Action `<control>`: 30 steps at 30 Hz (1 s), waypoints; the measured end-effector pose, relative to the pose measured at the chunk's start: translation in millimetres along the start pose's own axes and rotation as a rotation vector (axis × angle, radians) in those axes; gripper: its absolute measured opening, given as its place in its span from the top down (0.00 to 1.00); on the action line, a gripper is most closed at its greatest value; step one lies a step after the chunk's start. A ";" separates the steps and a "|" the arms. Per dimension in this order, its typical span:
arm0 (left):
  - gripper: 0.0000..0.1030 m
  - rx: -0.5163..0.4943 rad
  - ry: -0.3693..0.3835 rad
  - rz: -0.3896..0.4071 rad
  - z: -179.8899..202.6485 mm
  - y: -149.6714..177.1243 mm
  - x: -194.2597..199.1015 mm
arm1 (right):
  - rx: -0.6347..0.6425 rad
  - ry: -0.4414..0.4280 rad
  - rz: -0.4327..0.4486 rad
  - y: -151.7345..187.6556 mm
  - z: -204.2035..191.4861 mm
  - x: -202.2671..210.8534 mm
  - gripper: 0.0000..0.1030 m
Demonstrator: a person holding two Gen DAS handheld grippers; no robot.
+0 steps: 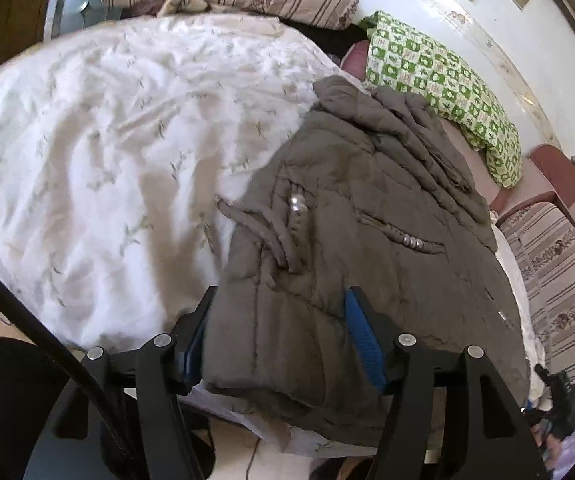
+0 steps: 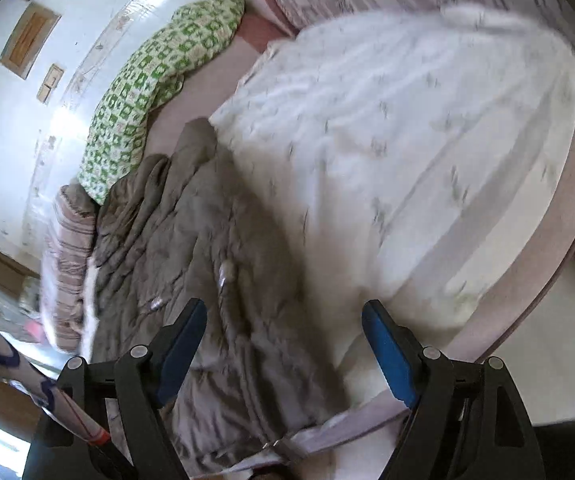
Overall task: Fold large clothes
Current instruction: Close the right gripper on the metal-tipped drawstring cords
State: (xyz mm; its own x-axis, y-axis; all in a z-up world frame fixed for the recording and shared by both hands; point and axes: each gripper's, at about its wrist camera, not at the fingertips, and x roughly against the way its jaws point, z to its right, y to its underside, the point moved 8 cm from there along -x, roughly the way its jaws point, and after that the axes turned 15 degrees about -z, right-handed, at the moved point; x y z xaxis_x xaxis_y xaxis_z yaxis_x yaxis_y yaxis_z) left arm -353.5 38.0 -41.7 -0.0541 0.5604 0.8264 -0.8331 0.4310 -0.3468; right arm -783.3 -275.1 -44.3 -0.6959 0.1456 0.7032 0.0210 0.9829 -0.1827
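I am looking at a white quilted bedspread with a faint leaf print (image 1: 99, 152) covering the bed, and a grey-brown padded winter jacket (image 1: 359, 216) is lying on its near edge, roughly folded, its drawstrings and silver beads showing. My left tool (image 1: 277, 330) is straddling the jacket's near folded edge; both blue pads are sitting against the thick bundle, so I am gripping the jacket there. Further right, a green-and-white checked pillow (image 1: 443, 92) is lying beside the wall, just beyond the jacket. In the blurred right wrist view, my right tool (image 2: 285, 346) is hanging wide open above the jacket's edge (image 2: 191, 240) and the bedspread (image 2: 407, 128), pads touching nothing.
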 end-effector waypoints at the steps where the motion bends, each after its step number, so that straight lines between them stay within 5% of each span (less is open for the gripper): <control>1: 0.40 -0.008 0.004 -0.002 2.1 1.8 -0.8 | 0.015 -0.016 -0.019 5.0 -5.5 -4.3 0.23; 4: 0.40 -0.035 0.006 -0.005 9.5 6.5 -1.5 | 0.065 -0.029 -0.054 22.9 -23.6 -14.7 0.41; 8: 0.40 -0.072 0.011 -0.022 19.7 17.8 -5.5 | 0.171 -0.039 -0.133 54.9 -52.0 -35.7 0.44; 11: 0.40 -0.116 -0.020 -0.015 28.4 23.4 -8.0 | 0.242 -0.039 -0.071 55.7 -68.5 -28.6 0.51; 14: 0.40 -0.134 -0.027 0.011 31.8 20.3 -6.5 | 0.251 -0.068 -0.030 47.4 -77.0 -23.5 0.53; 18: 0.42 -0.118 -0.035 0.003 28.2 16.3 -13.2 | 0.207 0.011 -0.112 52.8 -62.3 -52.7 0.68; 23: 0.44 -0.154 -0.101 0.014 31.3 17.3 -15.7 | 0.296 0.117 -0.089 57.0 -71.1 -58.9 0.70; 30: 0.38 -0.196 -0.186 0.025 36.4 19.0 -22.2 | 0.321 0.151 -0.060 61.0 -65.9 -54.7 0.70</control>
State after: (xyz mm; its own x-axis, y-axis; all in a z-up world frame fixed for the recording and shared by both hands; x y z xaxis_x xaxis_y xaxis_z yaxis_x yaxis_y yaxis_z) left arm -388.1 7.9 -50.5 -0.1886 0.4413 0.8773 -0.7090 0.5570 -0.4326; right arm -696.6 -215.7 -48.7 -0.5749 0.1275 0.8082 -0.2595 0.9084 -0.3279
